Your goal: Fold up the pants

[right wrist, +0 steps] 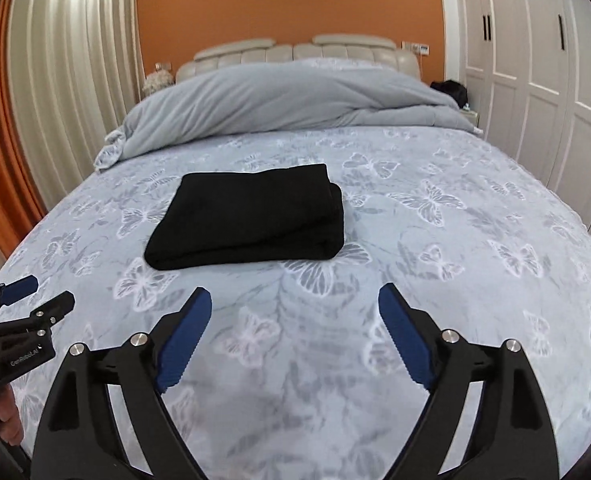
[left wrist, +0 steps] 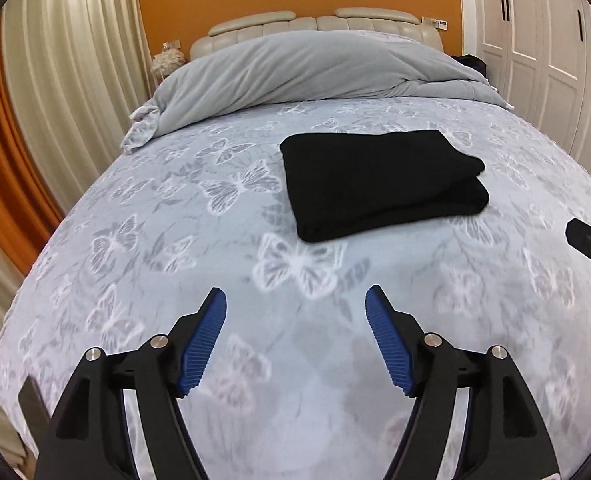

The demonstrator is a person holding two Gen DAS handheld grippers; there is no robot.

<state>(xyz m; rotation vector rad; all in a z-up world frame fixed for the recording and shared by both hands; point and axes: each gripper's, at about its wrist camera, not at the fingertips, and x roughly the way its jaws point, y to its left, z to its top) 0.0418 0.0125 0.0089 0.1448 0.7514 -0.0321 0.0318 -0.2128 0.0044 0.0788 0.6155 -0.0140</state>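
**Folded pants on the bed**

We see the black pants [left wrist: 383, 184] folded at centre frame on the butterfly bedspread [left wrist: 135, 280]. Our left gripper [left wrist: 295, 300] and right gripper [right wrist: 295, 300] both gape empty at the bottom of frame.

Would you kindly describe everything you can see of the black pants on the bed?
The black pants are folded into a compact, roughly rectangular bundle of soft, matte, knit-like fabric. Stacked layers show along the right edge, which bulges slightly. They lie flat on the butterfly-print bedspread, near the middle of the bed, short of the grey duvet. Only the bedspread touches them; neither gripper does.
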